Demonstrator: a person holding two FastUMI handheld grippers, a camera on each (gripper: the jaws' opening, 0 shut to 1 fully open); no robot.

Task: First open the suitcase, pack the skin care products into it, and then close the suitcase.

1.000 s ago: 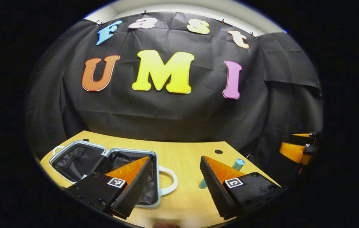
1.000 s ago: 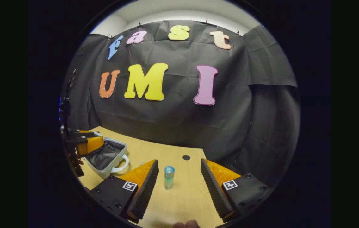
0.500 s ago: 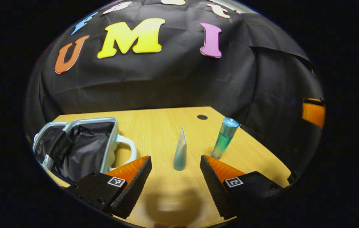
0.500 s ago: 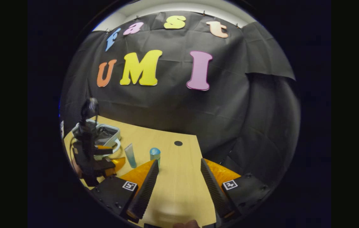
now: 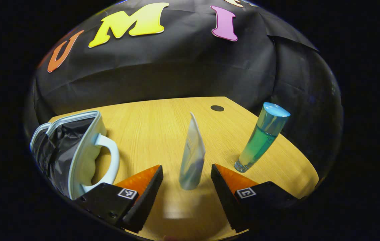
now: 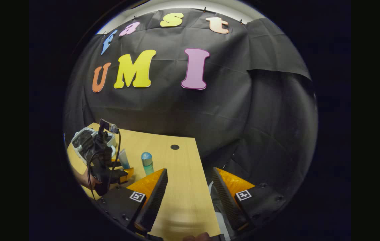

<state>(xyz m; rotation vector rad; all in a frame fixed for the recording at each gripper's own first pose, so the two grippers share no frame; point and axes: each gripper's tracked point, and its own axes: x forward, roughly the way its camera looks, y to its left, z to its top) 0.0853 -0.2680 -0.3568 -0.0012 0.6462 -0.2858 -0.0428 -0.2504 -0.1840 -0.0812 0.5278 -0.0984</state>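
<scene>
A pale blue tube [image 5: 192, 157] stands cap-down on the wooden table [image 5: 153, 127], right between the fingers of my open left gripper [image 5: 187, 182], which do not touch it. To its right stands a teal bottle [image 5: 260, 137] with a blue cap. The open pale suitcase [image 5: 76, 150] with black lining lies at the left, its handle [image 5: 109, 157] toward the tube. In the right gripper view my right gripper [image 6: 190, 187] is open over the table's right edge, with the bottle [image 6: 147, 163], tube [image 6: 123, 159], suitcase [image 6: 84, 140] and left gripper [image 6: 119, 172] to its left.
A round dark hole [image 5: 217, 108] marks the table near its far edge. The black cloth wall hangs close behind the table. The table's right edge [image 6: 203, 180] runs under my right gripper, with dark floor beyond it.
My left gripper has turned right from the suitcase and closed in on the tube, now between its fingers. My right gripper has drifted right, away from the bottle.
</scene>
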